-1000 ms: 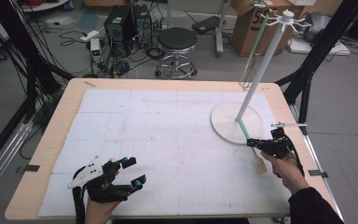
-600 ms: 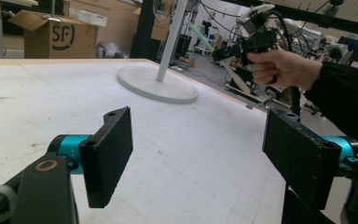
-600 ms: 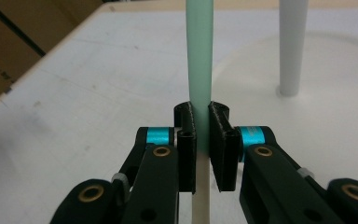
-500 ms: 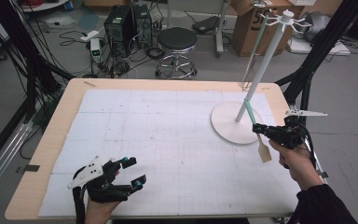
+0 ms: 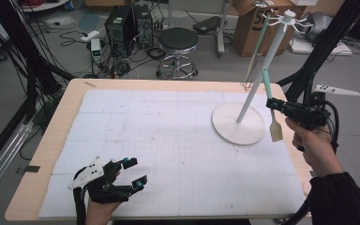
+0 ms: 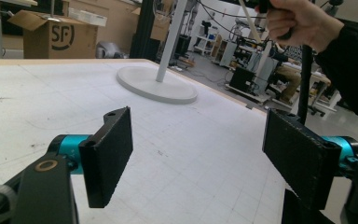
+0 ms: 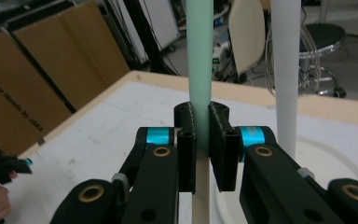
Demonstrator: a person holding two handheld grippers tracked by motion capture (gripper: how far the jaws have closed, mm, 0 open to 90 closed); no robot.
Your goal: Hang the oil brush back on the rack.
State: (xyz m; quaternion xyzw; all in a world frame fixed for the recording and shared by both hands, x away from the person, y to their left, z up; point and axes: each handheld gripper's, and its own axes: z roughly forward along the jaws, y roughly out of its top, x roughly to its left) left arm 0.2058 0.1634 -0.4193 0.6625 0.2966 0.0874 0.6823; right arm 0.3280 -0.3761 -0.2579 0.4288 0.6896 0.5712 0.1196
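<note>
My right gripper (image 5: 272,105) is shut on a spatula (image 5: 266,85) with a mint-green handle and a pale flat blade. It holds the spatula upright in the air, blade down, beside the white stand (image 5: 261,70). In the right gripper view the pads (image 7: 186,140) clamp the green handle (image 7: 199,70), and the stand's pole (image 7: 285,70) rises just to the right. At the table's near left my left gripper (image 5: 135,173) rests open and holds nothing. The left gripper view shows its jaws wide apart (image 6: 198,154) over the white mat, with the stand's base (image 6: 156,86) farther off.
A second green-handled utensil (image 5: 255,51) hangs from the hooks (image 5: 286,18) at the stand's top. The stand's round base (image 5: 229,129) sits at the mat's right. A stool (image 5: 178,42), boxes and cables lie beyond the far edge.
My right hand has risen with the spatula, lifting its blade off the table and up beside the stand's pole. The left gripper has stayed put.
</note>
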